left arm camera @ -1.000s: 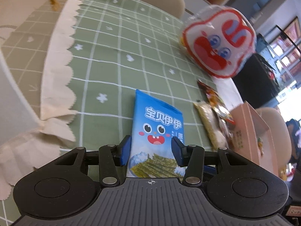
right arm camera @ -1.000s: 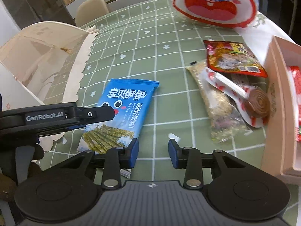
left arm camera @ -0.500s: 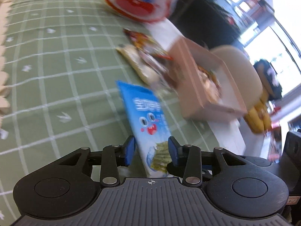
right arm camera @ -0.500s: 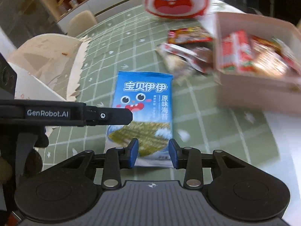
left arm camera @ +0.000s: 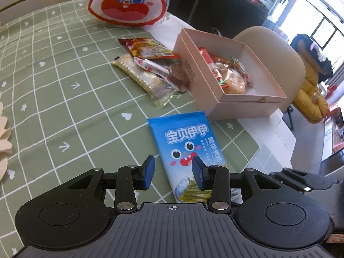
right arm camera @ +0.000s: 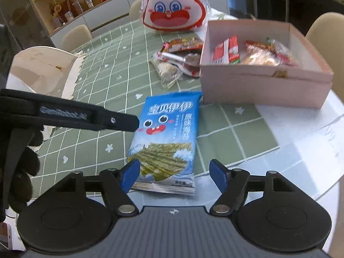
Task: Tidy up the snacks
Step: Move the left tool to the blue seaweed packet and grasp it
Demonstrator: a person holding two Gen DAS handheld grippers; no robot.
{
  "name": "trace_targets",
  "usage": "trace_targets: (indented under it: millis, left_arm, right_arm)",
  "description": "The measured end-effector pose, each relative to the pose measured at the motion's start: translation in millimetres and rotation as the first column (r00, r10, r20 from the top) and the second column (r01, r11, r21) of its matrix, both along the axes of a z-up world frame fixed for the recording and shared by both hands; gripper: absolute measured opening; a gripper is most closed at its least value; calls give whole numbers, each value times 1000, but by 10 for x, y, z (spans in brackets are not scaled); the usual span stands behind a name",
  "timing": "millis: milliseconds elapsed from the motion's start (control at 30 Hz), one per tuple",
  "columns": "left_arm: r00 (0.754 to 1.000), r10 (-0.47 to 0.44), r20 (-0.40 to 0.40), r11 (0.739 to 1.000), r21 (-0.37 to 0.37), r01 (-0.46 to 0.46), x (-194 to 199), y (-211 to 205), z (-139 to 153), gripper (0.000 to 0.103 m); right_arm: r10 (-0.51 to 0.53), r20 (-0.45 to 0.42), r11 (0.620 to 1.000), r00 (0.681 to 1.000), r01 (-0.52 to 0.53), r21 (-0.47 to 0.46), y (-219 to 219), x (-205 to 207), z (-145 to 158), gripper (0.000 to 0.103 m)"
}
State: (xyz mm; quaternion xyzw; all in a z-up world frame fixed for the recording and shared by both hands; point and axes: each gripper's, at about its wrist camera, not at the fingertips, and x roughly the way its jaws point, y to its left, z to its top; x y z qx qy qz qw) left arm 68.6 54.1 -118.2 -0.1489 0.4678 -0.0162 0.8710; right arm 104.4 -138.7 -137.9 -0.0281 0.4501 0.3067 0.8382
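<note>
Blue seaweed packet [right arm camera: 165,137] lies flat beside pink box [right arm camera: 264,92], ready for pickup.
Right gripper [right arm camera: 174,177] wide open, empty, straddling packet's near end; left gripper [left arm camera: 173,172] part-open, holding nothing, over it.

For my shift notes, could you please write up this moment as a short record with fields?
surface: green checked tablecloth
blue seaweed packet: flat on the cloth, just short of the box
pink box: open, several wrapped snacks inside
loose snacks: small pile beside the box
rabbit bag: at the far side of the table
left gripper: fingers open, over the packet's near end
right gripper: fingers open, wider than the packet
packet held: no
</note>
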Motion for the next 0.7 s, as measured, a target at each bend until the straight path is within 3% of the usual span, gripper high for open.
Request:
trace_targets:
  millis: [100, 167, 200, 233, 533, 700]
  left_arm:
    - [999, 38, -11, 998, -59, -38, -16, 116, -68, 43]
    - [998, 57, -18, 994, -94, -58, -32, 178, -137, 43]
    - [998, 65, -21, 991, -118, -67, -42, 208, -179, 43]
    - [997, 71, -26, 988, -138, -74, -43, 226, -213, 43]
    - [999, 38, -36, 961, -273, -47, 98, 144, -405, 42]
    - [998, -58, 34, 958, -280, 65, 51, -43, -180, 39]
  right_arm:
    - [-63, 69, 998, 996, 65, -19, 5, 4, -8, 69]
    - [-122, 128, 991, 984, 128, -41, -29, 18, 5, 51]
    - [-138, 128, 987, 982, 147, -62, -41, 63, -5, 38]
    - [-144, 109, 986, 984, 152, -70, -59, 110, -27, 34]
    - [-101, 18, 995, 995, 101, 0, -91, 165, -112, 32]
    - [-97, 29, 995, 995, 97, 5, -113, 102, -131, 32]
